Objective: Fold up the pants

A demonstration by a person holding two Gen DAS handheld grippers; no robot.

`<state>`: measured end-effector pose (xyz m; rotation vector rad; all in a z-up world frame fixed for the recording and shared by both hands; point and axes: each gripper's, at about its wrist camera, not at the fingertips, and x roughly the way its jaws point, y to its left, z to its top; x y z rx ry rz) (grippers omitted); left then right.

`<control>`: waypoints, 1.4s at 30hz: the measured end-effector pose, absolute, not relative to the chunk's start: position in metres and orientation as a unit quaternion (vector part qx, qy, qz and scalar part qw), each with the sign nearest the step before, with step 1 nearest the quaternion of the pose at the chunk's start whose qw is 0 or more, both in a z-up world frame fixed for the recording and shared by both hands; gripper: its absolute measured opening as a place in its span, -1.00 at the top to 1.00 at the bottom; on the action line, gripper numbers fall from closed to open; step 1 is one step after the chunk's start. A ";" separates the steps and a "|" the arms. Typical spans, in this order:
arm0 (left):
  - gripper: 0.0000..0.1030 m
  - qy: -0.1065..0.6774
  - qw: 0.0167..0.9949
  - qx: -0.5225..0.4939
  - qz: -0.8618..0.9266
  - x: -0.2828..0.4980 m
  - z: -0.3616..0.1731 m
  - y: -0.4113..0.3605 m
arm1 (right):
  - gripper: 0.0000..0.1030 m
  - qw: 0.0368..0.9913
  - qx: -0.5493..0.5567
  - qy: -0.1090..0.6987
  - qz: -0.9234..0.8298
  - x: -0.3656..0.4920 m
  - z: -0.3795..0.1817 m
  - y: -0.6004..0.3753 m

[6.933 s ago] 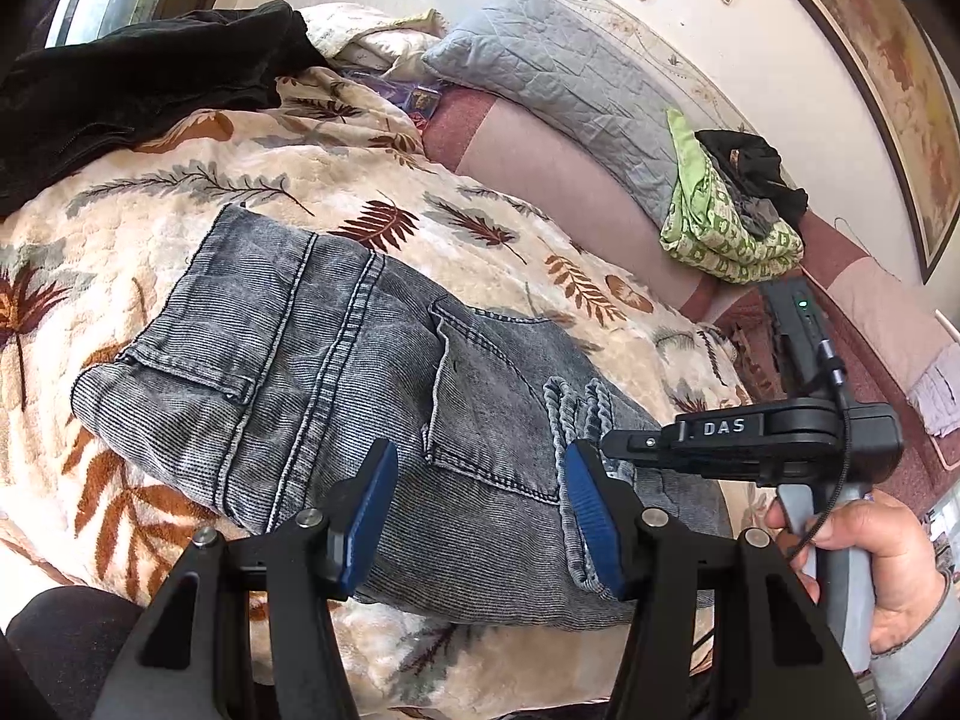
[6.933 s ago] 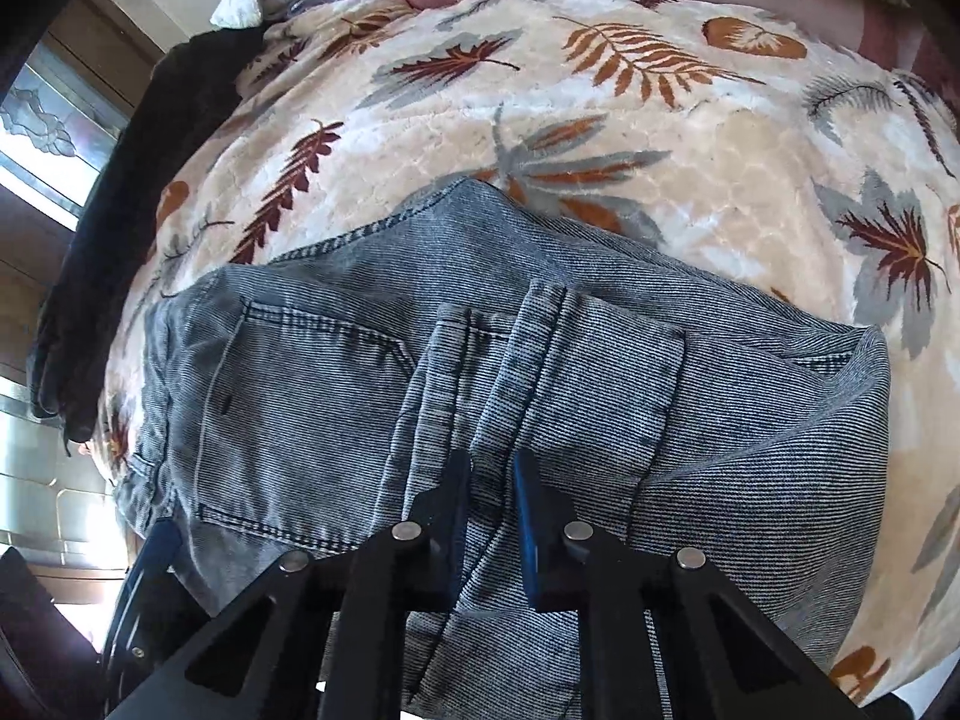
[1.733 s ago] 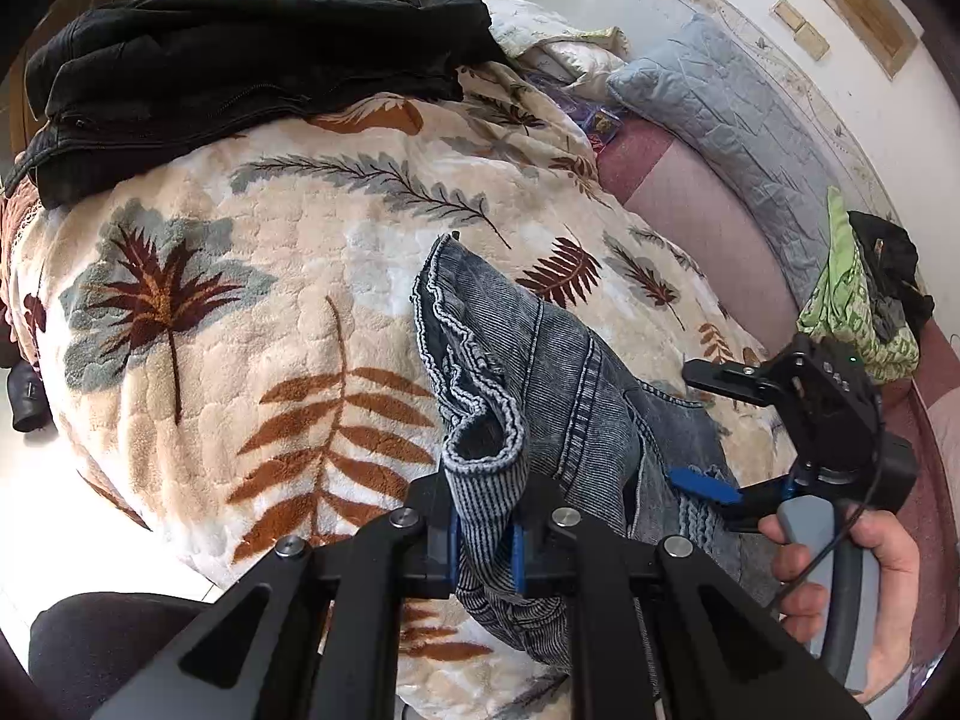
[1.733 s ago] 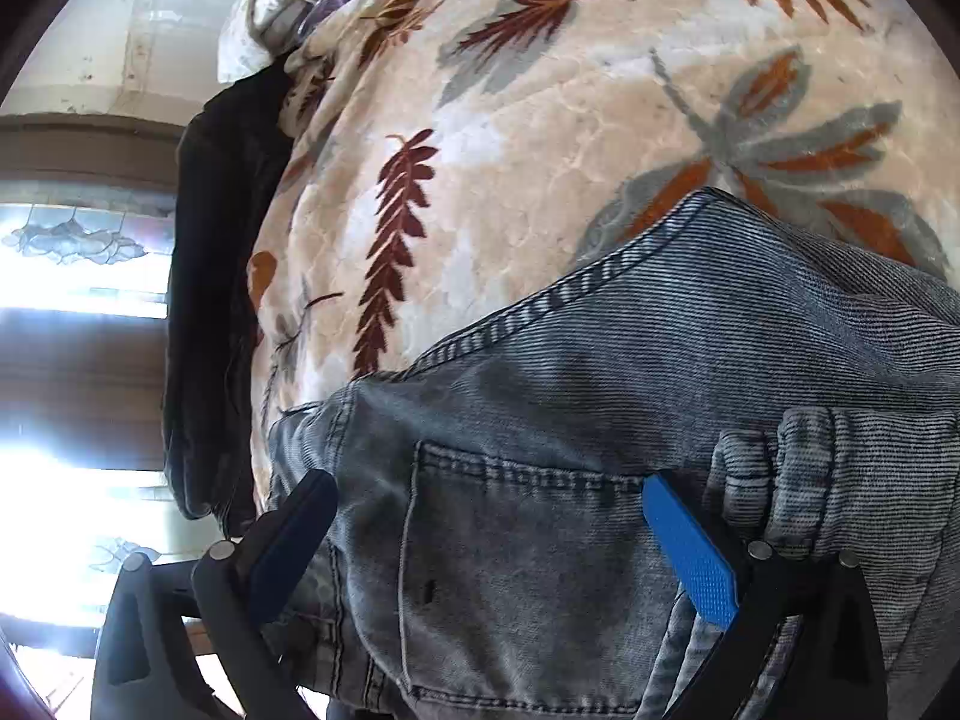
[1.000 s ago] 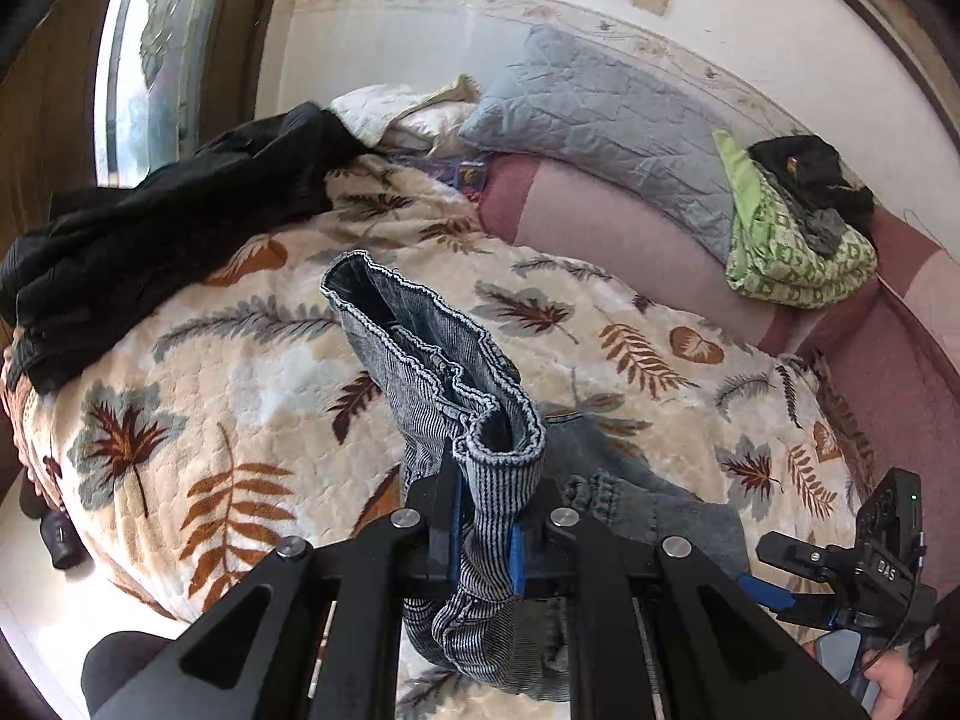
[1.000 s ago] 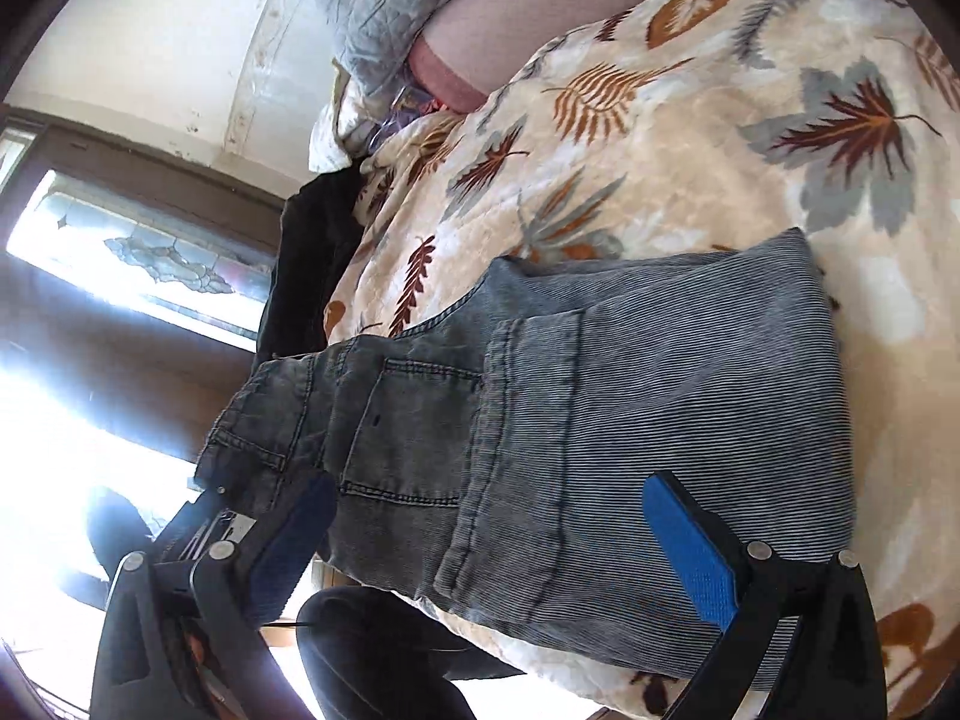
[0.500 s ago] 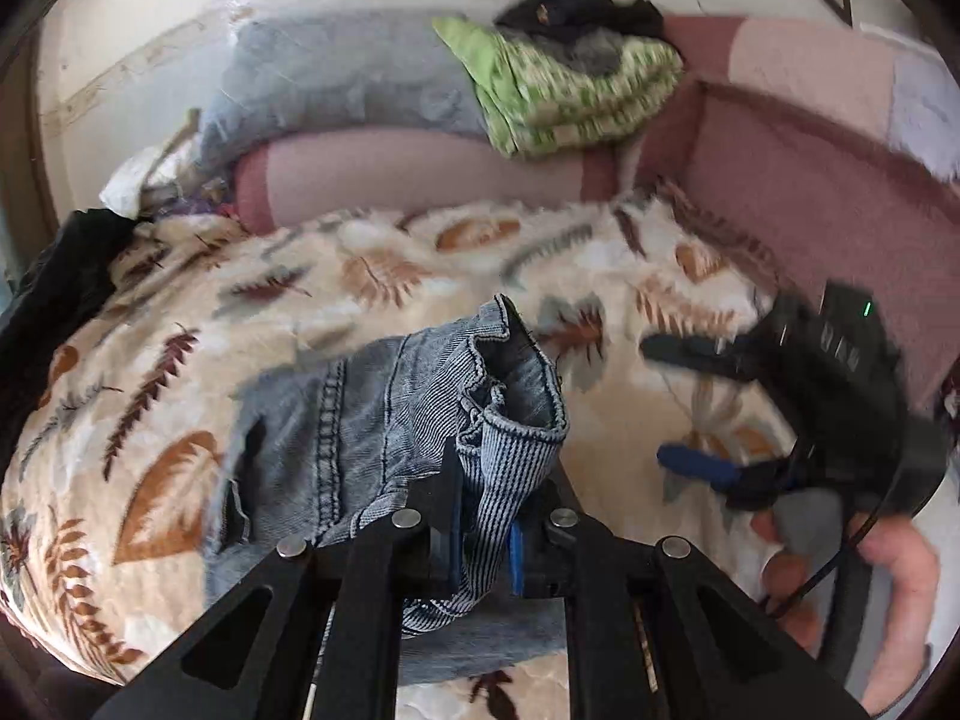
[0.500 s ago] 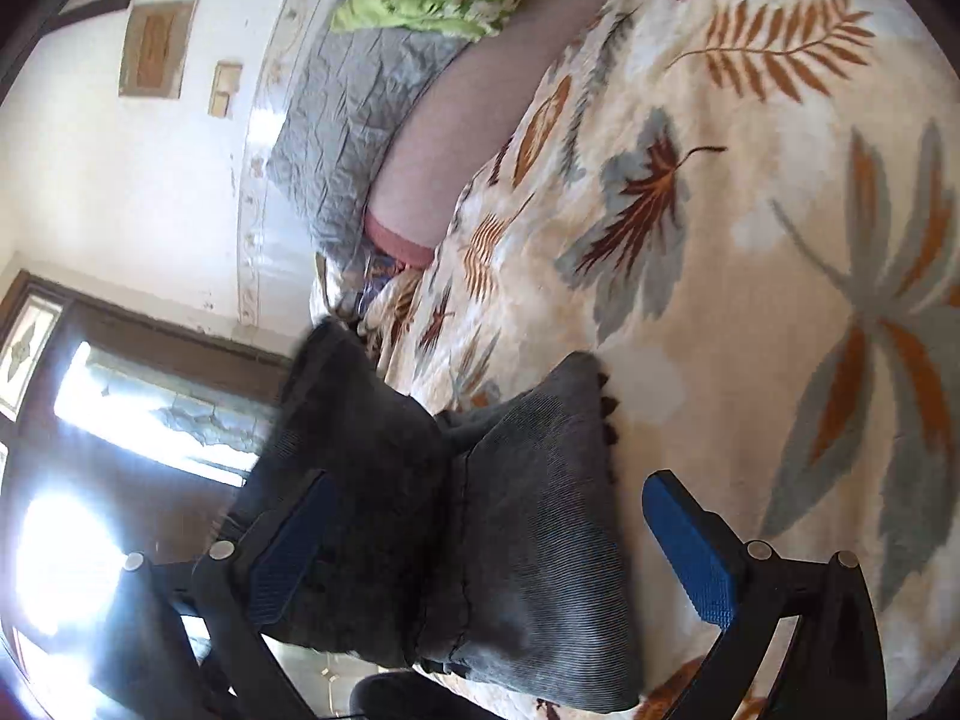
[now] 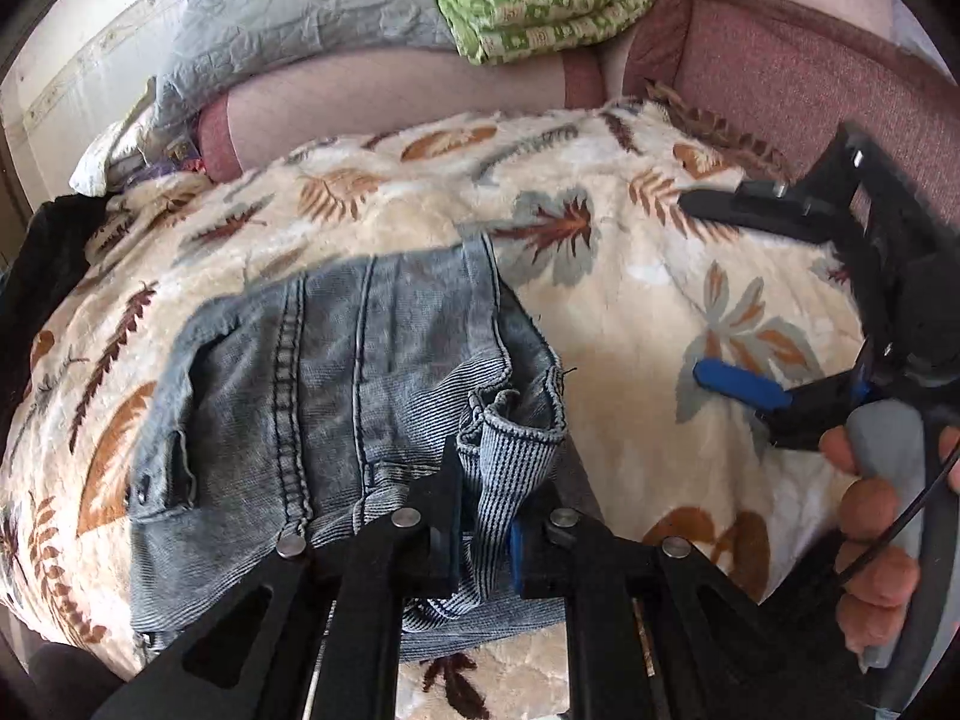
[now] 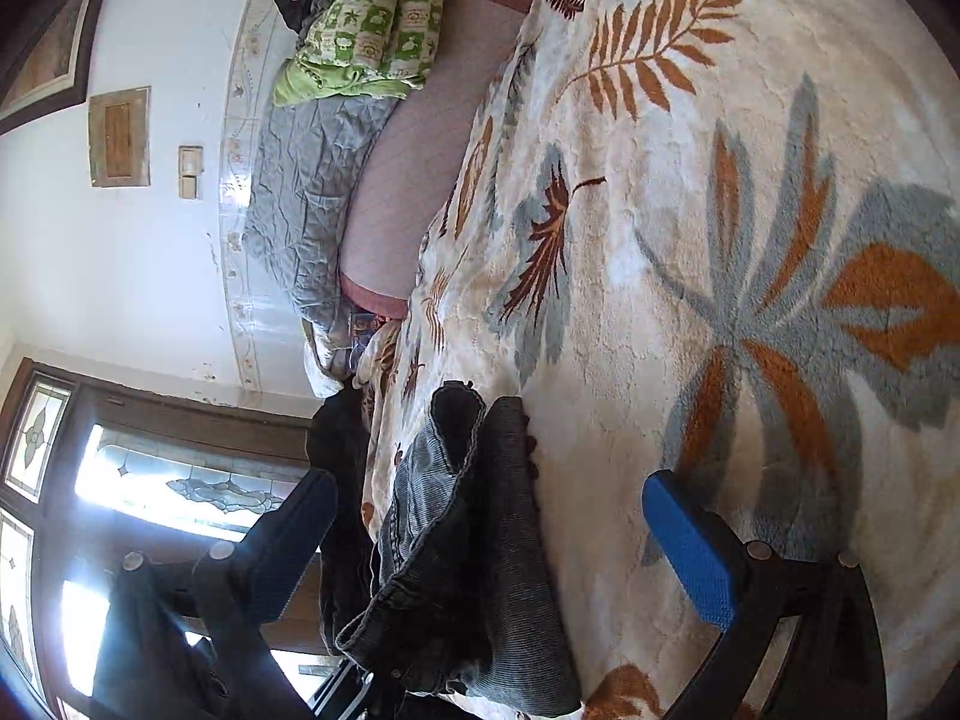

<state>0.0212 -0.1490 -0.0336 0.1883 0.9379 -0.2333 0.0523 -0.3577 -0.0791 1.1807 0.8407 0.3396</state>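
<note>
L gripper [image 9: 483,531] pinches jeans' [image 9: 336,396] hem fold, laying it over the stack near leaf blanket's [image 9: 630,312] front edge; R gripper [image 10: 489,540] hovers wide, empty, w/ room to smooth.

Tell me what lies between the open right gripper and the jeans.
Only bare leaf-print blanket. The left wrist view shows it: the right gripper hangs open beside the jeans, with nothing else on that stretch, while the left gripper pinches the denim hem.

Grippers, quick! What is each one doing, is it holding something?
Left gripper: jaws shut on a fold of the jeans.
Right gripper: jaws open, holding nothing, beside the jeans over the leaf-print blanket.
</note>
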 end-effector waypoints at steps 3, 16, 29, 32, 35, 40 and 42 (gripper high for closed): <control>0.78 0.455 0.877 0.105 -0.109 0.020 -0.048 -0.154 | -1.00 0.736 0.536 0.383 0.155 0.051 -0.079 -0.357; -0.31 0.381 0.907 -0.091 -0.155 0.000 0.047 -0.046 | -0.99 0.754 0.521 0.371 0.149 0.035 -0.066 -0.358; -0.36 0.481 0.865 -0.128 -0.070 0.029 -0.038 0.019 | -0.95 0.661 0.557 0.444 0.236 0.011 -0.098 -0.271; -0.36 0.475 0.866 -0.136 -0.079 0.026 -0.037 0.022 | -0.95 0.682 0.538 0.443 0.222 0.009 -0.081 -0.273; -0.36 0.466 0.864 -0.172 -0.086 0.024 -0.034 0.032 | -0.95 0.710 0.501 0.434 0.236 0.010 -0.048 -0.265; -0.36 0.429 0.880 -0.190 -0.079 0.017 -0.025 0.043 | -0.95 0.671 0.535 0.443 0.259 0.020 -0.046 -0.243; -0.36 0.432 0.877 -0.195 -0.080 0.018 -0.027 0.045 | -0.95 0.646 0.554 0.456 0.262 0.025 -0.058 -0.232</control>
